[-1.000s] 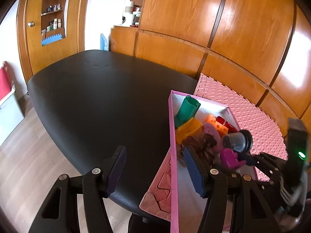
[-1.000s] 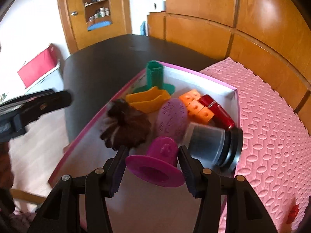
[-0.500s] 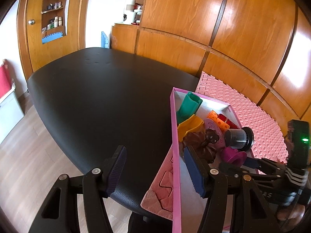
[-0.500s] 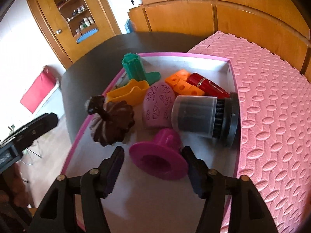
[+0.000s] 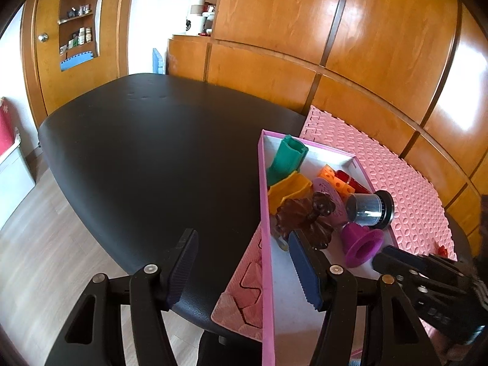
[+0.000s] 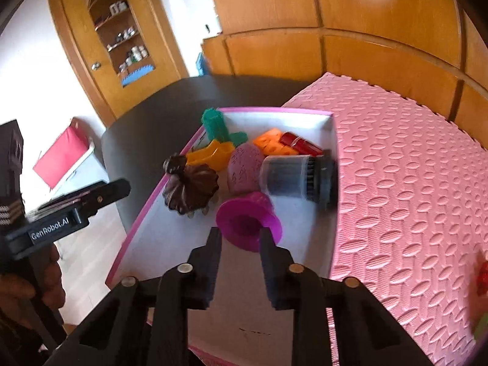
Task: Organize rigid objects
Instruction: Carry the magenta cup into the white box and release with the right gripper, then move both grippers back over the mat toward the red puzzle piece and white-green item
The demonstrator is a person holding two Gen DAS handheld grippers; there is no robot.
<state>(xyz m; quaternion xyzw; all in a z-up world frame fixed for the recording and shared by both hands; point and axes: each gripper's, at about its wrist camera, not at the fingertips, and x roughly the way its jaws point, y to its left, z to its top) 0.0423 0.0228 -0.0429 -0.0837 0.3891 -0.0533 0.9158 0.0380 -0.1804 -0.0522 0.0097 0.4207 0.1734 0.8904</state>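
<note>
- Setting: a room panelled in glossy orange-brown wood (image 5: 274, 70), with a rounded black table (image 5: 152, 158) that carries a pink embossed foam mat (image 6: 405, 183) on its right part.
- Nearest, right wrist view: the right gripper (image 6: 239, 242) hangs over the bare white floor at the near end of a shallow magenta-rimmed white tray (image 6: 143, 213). Its jaws have just been closing and now stand narrow, with a gap between the fingertips and nothing in it.
- Just beyond those fingertips, a magenta flared plastic cup (image 6: 248, 222) lies on its side inside the tray, its wide mouth toward the gripper; whether a fingertip touches its rim cannot be told.
- Nearest, left wrist view: the left gripper (image 5: 242, 262) is about half open and empty; its jaws straddle the tray's left wall, one fingertip over the table, the other over the tray floor.
- Middle of the tray: a dark brown fluted mould (image 6: 190, 189) at the left wall, a pinkish-purple oval piece (image 6: 244, 166), and a grey translucent cylinder with a dark ribbed cap (image 6: 297, 180) lying on its side.
- Far end of the tray: a yellow-orange curved piece (image 6: 210, 155), an orange block with holes (image 6: 271, 143), a dark red cylinder (image 6: 300, 145) and an upright teal fluted tube (image 6: 218, 125).
- Left edge of the right wrist view: a person's hand (image 6: 33, 280) grips the left gripper's handle.
</note>
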